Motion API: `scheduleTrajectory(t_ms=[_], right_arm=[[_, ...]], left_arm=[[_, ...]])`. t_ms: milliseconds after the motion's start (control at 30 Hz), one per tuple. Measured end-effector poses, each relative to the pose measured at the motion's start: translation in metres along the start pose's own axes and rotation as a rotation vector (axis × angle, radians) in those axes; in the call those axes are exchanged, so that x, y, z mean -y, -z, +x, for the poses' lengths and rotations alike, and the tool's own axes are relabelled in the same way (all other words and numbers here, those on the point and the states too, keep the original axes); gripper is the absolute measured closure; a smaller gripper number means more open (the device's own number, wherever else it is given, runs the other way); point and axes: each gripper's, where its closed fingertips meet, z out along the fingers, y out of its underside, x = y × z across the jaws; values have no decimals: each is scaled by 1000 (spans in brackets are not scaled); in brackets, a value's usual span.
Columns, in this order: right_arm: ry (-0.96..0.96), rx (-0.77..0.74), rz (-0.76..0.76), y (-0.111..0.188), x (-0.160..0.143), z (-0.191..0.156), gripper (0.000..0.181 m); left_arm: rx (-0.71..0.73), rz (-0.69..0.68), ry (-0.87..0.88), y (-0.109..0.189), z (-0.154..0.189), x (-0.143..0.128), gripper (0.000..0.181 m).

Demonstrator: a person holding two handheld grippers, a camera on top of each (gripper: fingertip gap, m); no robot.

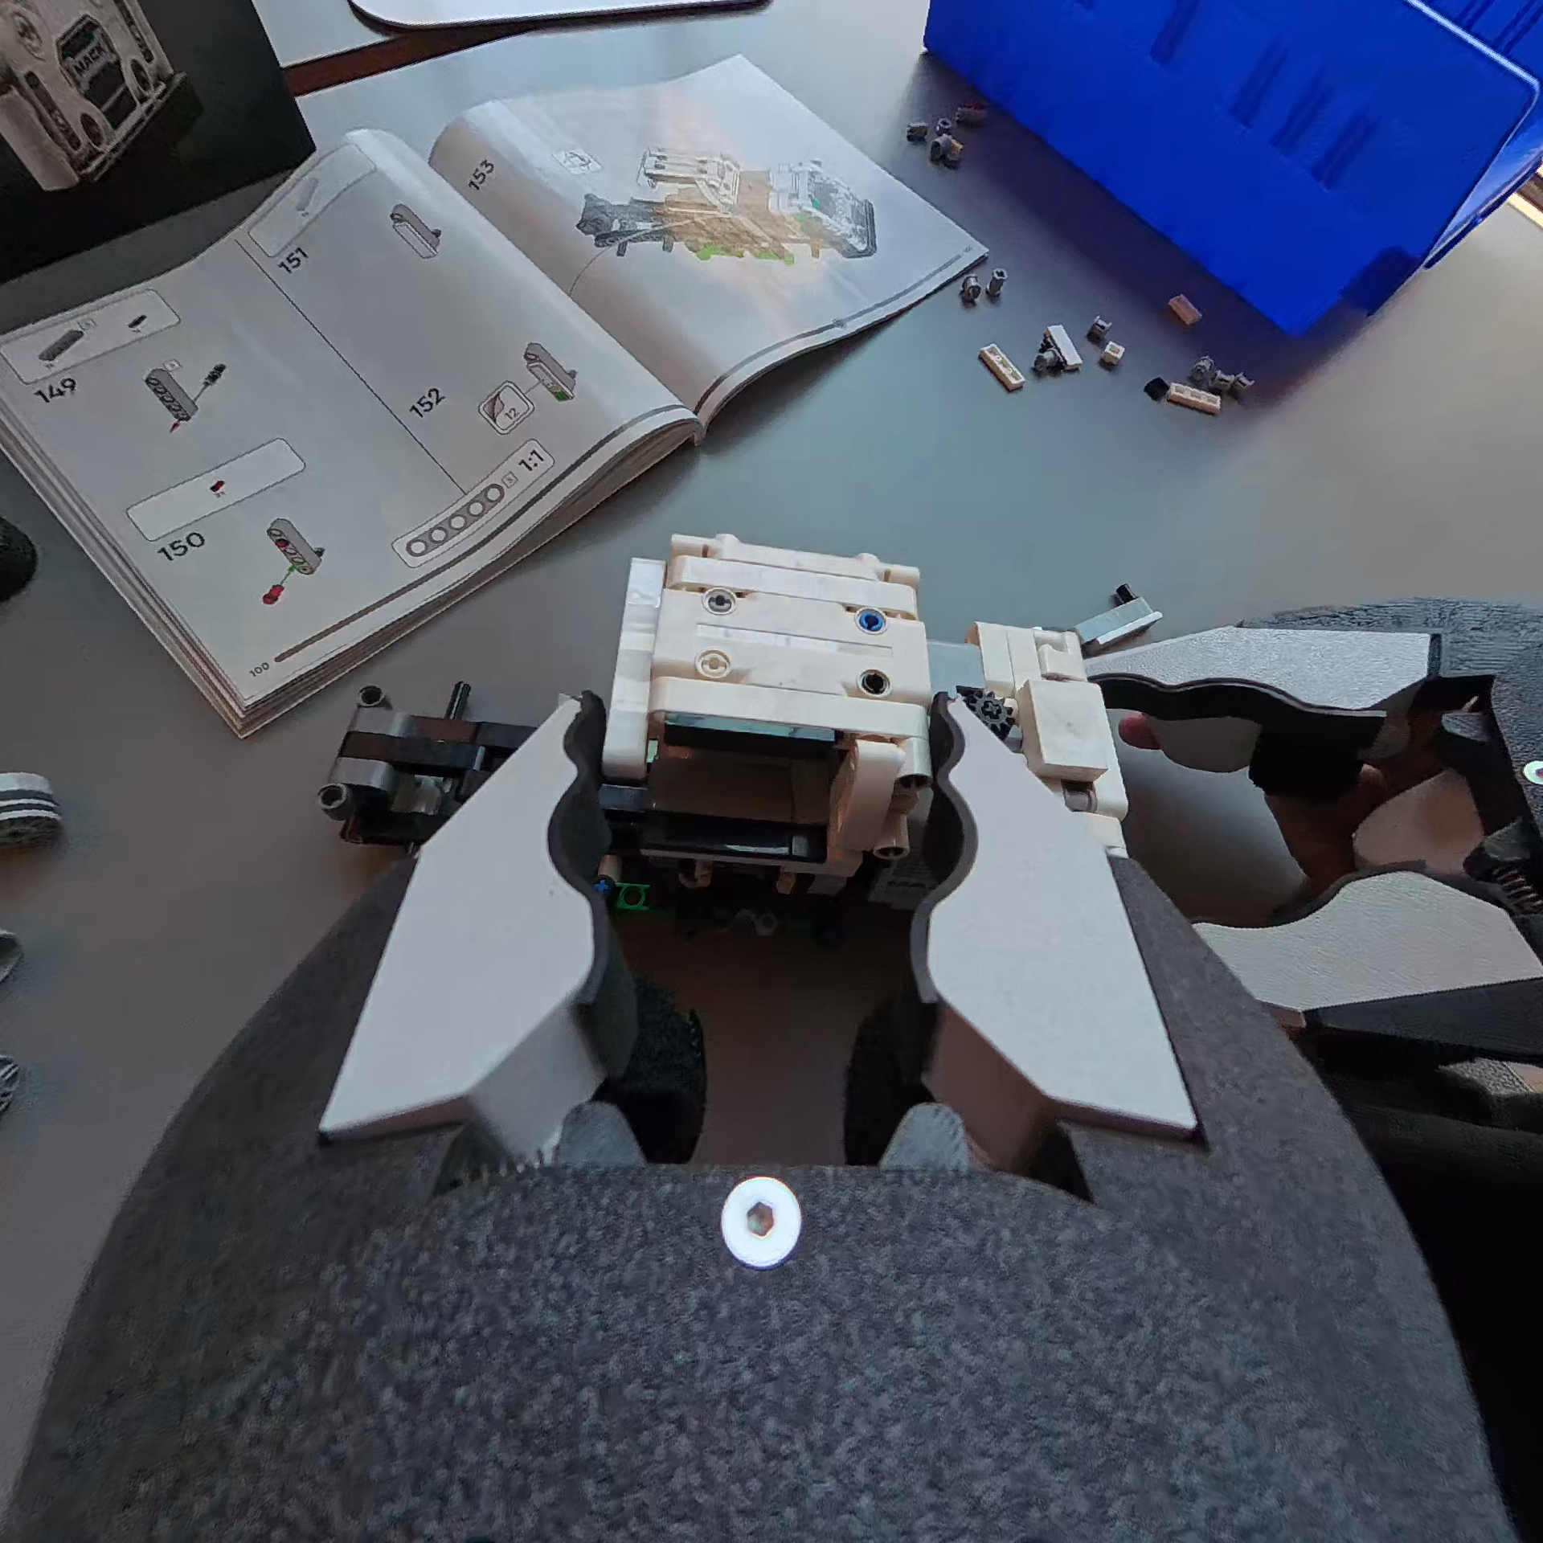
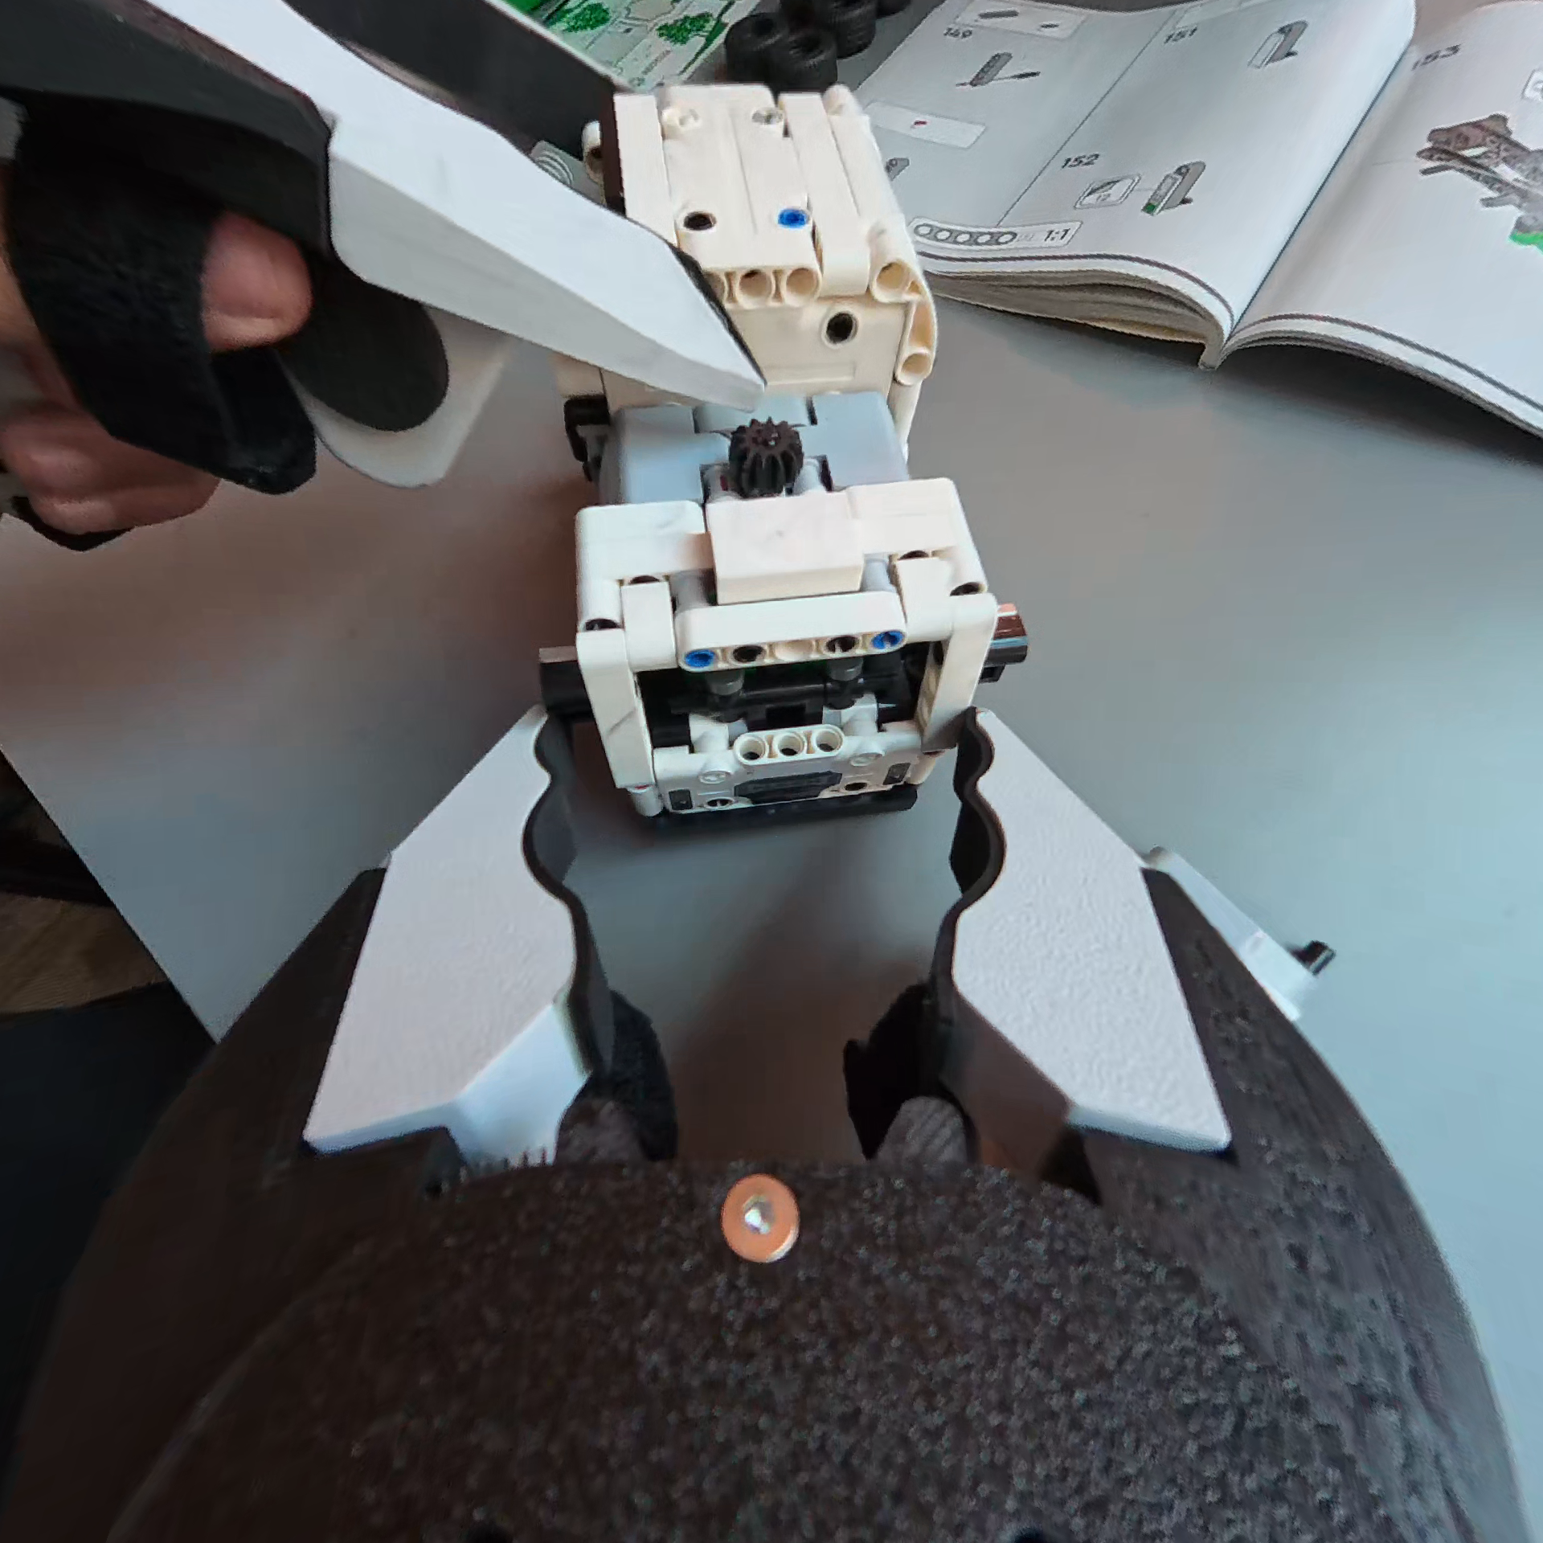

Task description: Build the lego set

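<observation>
A part-built white lego truck model [image 1: 785,651] lies on the grey table, with a black and grey chassis end [image 1: 401,751] sticking out to its left. My left gripper [image 1: 764,710] has its two fingers pressed on both sides of the white cab block. One of these fingers [image 2: 543,250] shows in the right wrist view against the block. In that view the model [image 2: 785,543] points toward me, with a black gear [image 2: 764,455] on top. My right gripper [image 2: 761,731] is open, its fingertips on either side of the model's near end. The right gripper's fingers [image 1: 1252,668] show at the right in the left wrist view.
An open instruction booklet [image 1: 334,401] lies behind the model and also shows in the right wrist view [image 2: 1169,167]. A blue bin [image 1: 1252,142] stands at the back right, with loose small pieces [image 1: 1085,351] beside it. Black tyres [image 2: 801,42] lie beyond the model. A gloved hand [image 2: 125,334] holds the left gripper.
</observation>
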Motion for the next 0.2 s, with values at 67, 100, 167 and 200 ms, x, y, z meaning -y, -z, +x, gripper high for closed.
scheduleTrajectory(t_ms=[67,100,167,200], right_arm=[[48,25,-17,-1,1,6,91],[69,45,-28,-2,3,9,91],[115,85,-28,-3,11,18,91],[141,118,-36,-4,15,21,91]], left_arm=[[20,2,4,-1,-1,1,106],[33,8,2,-1,-1,2,105],[68,24,-12,-2,-4,7,106],[82,36,-9,-2,-6,10,106]])
